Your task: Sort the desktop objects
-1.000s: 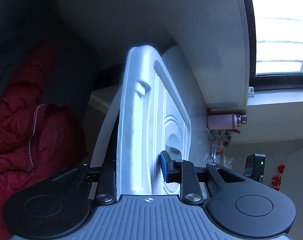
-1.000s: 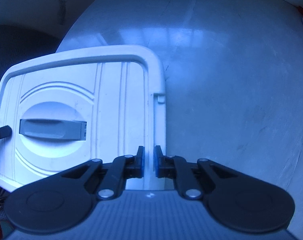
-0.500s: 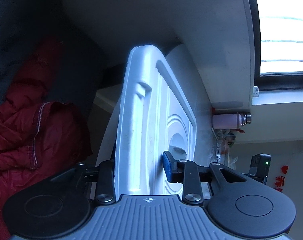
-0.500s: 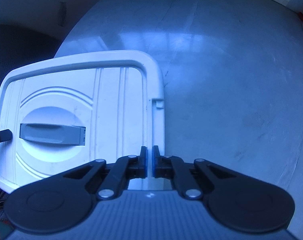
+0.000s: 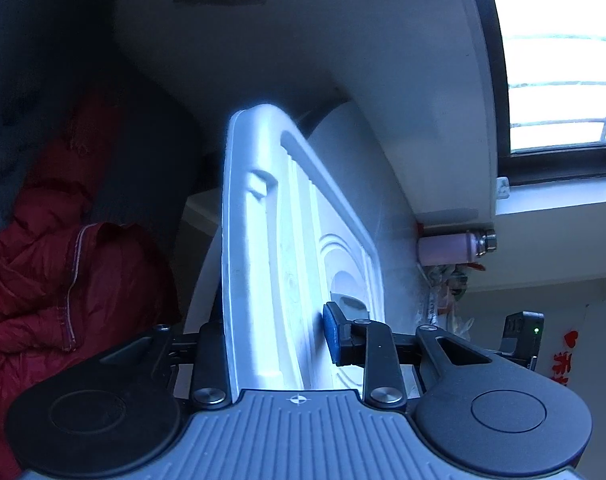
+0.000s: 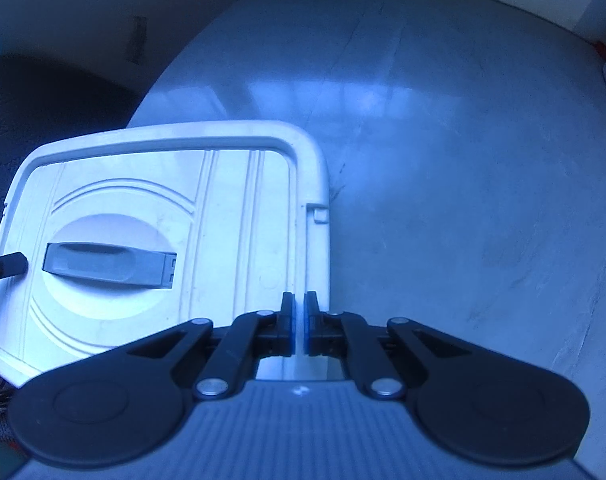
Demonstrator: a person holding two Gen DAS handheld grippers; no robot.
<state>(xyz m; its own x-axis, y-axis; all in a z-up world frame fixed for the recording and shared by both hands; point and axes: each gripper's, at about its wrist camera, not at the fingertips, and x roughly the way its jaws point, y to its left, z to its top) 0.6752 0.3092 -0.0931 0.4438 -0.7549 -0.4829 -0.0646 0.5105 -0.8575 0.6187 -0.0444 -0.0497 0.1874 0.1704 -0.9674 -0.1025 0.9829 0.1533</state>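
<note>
Right wrist view shows the white box lid, with its grey handle set in a round recess, lying flat over the near left corner of the grey desk, its left side past the desk's edge. The right tool stands nearly closed above the lid's right rim; whether its pads actually pinch that rim I cannot tell. On the far side, the left tool is clamped on the lid's opposite rim, one pad on the top face and one beneath, so the lid runs edge-on through that view. A red jacket lies below, off the desk, and a pink bottle stands towards the desk's far end. The likely risk: with grip certain on one rim only, the overhanging lid could pivot and drop off the near edge.
</note>
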